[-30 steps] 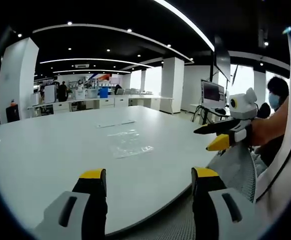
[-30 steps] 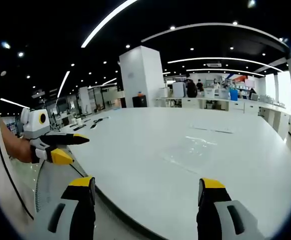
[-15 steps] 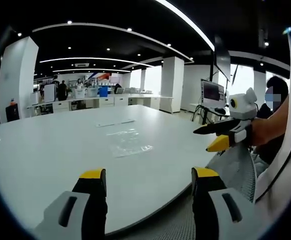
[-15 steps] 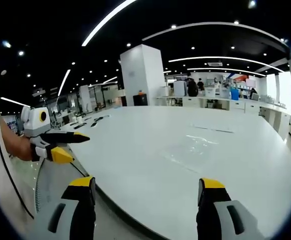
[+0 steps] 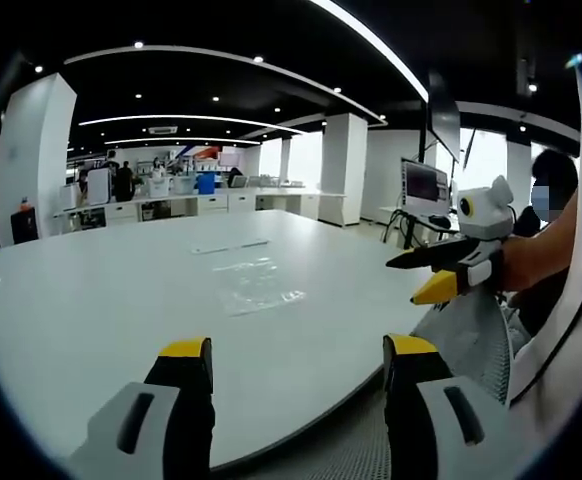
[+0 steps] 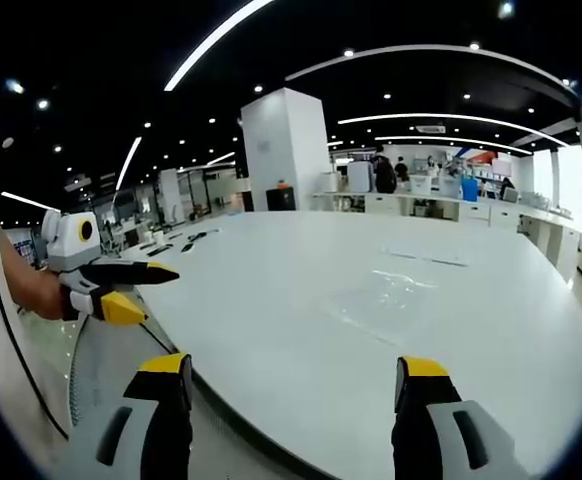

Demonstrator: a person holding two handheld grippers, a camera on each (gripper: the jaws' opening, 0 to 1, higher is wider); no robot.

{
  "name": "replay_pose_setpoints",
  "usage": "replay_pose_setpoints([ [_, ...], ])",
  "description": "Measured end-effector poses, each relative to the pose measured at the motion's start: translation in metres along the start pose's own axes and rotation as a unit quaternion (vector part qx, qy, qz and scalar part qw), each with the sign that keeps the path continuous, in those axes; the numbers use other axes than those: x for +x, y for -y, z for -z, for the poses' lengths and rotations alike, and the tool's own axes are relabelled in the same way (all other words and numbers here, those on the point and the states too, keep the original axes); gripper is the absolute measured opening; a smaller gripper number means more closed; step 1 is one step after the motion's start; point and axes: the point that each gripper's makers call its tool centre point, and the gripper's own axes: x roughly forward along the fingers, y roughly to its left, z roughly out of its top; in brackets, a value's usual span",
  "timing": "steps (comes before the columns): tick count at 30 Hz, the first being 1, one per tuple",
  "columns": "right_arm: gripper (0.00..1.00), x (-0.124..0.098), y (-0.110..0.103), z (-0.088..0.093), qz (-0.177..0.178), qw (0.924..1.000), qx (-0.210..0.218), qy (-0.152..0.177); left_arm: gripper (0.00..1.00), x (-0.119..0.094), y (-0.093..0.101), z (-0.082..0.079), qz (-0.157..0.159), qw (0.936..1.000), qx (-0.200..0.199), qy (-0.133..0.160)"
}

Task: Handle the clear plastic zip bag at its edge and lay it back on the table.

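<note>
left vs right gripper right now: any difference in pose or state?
Little differs. The left gripper sits at the table's near edge with the clear zip bag ahead, slightly left of centre; the right gripper sees the bag ahead, slightly right of centre. Shared: both are open, jaws wide apart, holding nothing, well short of the bag, which lies flat on the table.

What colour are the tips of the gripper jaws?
Yellow, on black jaws; clearest on the left gripper in the left gripper view.

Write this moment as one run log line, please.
bag: flat on table, untouched | left gripper: open, empty, before table edge | right gripper: open, empty
</note>
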Motion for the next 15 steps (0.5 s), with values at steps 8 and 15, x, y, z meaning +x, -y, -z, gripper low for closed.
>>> replay_pose_setpoints([
  [8, 0.82, 0.0008, 0.0026, 0.0023, 0.0, 1.0, -0.003, -0.002, 0.68, 0.0005, -0.0034, 0.002, -0.001, 1.0, 0.0, 0.002],
  [15, 0.82, 0.0012, 0.0046, 0.0034, 0.001, 1.0, -0.003, -0.002, 0.68, 0.0007, -0.0061, 0.0043, -0.001, 1.0, 0.001, 0.003],
])
